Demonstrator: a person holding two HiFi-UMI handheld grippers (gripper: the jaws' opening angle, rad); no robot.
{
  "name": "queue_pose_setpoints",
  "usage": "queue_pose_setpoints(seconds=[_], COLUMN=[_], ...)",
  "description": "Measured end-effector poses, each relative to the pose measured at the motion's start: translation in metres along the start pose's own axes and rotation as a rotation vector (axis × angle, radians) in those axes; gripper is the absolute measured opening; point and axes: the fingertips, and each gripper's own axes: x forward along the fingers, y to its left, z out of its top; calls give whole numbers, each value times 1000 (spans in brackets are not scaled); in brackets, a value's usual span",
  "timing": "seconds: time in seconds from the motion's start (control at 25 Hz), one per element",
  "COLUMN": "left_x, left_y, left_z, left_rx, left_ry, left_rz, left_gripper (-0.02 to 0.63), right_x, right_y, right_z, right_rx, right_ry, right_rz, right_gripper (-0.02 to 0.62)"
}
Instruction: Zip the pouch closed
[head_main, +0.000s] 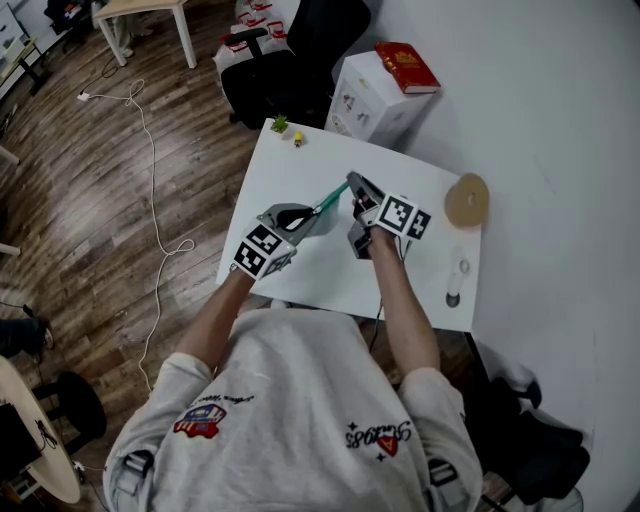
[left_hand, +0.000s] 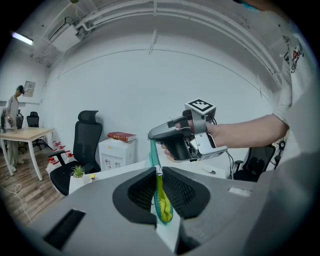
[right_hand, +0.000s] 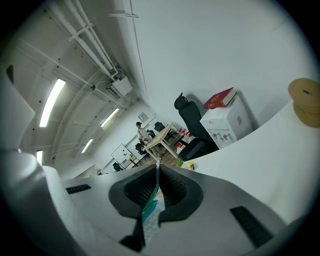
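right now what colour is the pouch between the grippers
The pouch is teal along its zipper, yellow-green inside; clearest in the left gripper view.

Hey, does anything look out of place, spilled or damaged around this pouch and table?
Nothing stands out. The pouch is stretched between the left tongs and right tongs, both shut on it, above the table. The little plant stands upright; nothing is spilled.
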Motion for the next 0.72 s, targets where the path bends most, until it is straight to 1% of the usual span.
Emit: queue_pose_setpoints(seconds=[0.56, 0.72], left_x=[-15, -17], left_y=[4, 7], left_z=[-15, -21], left_rx=[-8, -11], left_ry=[22, 39], left_rz=[6, 9], left_gripper=[38, 38], right_x=[0, -3], right_y=[2, -3], right_z=[7, 17], right_rx=[5, 12], right_ry=[-30, -62], right_rz=[-10, -21], right_gripper=[21, 20])
